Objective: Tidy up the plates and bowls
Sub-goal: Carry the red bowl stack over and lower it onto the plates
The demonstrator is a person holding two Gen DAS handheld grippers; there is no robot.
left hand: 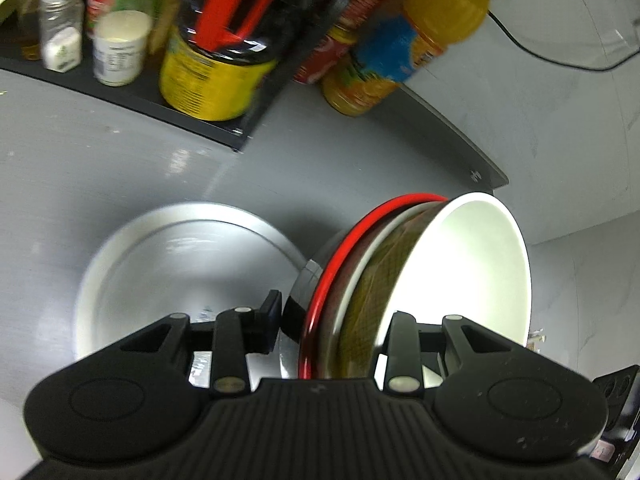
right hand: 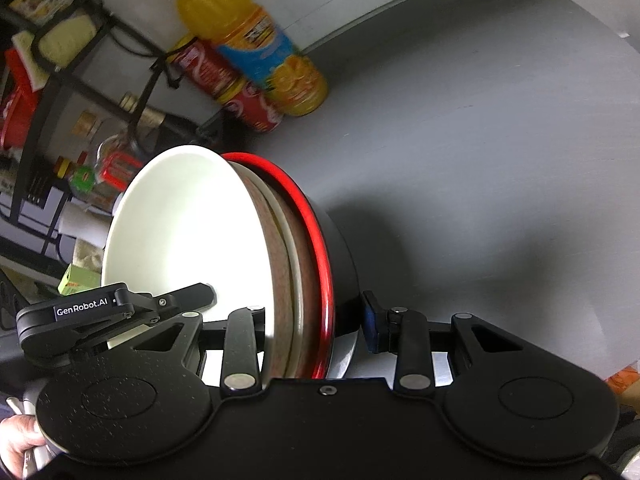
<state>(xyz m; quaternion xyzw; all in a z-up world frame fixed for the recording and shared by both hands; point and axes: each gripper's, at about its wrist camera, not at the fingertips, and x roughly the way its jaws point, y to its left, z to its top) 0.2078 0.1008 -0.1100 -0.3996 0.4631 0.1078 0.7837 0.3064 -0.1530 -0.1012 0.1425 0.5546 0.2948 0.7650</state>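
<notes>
A stack of nested bowls is held tilted on its side above the grey table (left hand: 100, 152). The outermost is a black bowl with a red rim (left hand: 298, 300), then brown-patterned bowls, and the innermost shows a white inside (left hand: 460, 268). My left gripper (left hand: 336, 320) is shut on the stack's rims, one finger outside the black bowl and one inside the white bowl. My right gripper (right hand: 306, 322) clamps the same stack (right hand: 184, 232) from the other side, its blue pad (right hand: 370, 324) against the black wall. A silvery plate (left hand: 168, 264) lies flat on the table below left.
A black tray (left hand: 168, 108) at the back carries spice jars (left hand: 62, 32) and a yellow-labelled jar (left hand: 208, 80). Cola cans (left hand: 340, 52) and an orange juice bottle (right hand: 256, 44) stand behind. A wire rack (right hand: 60, 92) fills the right wrist view's left side. A person's hand (right hand: 16, 436) shows low left.
</notes>
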